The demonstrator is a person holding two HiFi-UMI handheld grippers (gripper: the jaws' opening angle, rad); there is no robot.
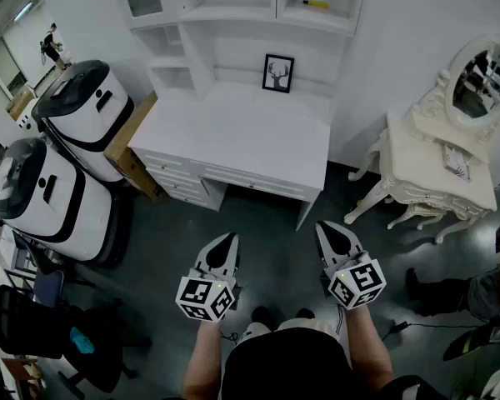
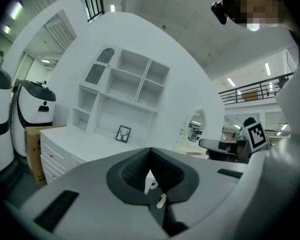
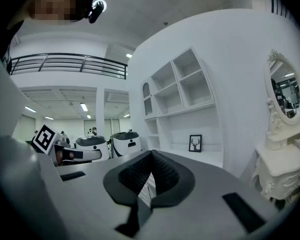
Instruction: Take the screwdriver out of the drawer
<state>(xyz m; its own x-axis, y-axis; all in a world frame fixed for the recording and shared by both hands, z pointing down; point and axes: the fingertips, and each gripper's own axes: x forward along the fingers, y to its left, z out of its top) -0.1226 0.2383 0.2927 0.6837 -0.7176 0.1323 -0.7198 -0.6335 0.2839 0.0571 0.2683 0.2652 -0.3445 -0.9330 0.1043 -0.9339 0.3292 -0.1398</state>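
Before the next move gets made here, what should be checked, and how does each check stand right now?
1. Left gripper is empty: ok, jaws together with nothing between them.
2. Right gripper is empty: ok, jaws together with nothing between them.
3. Desk lies ahead of both grippers: ok, though neither touches it.
4. Drawers are open: not ok, every front is closed.
5. Screwdriver is in sight: not ok, none shows, and which drawer holds it cannot be told.
6. Jaws are apart enough to take a drawer handle: not ok, both are shut.
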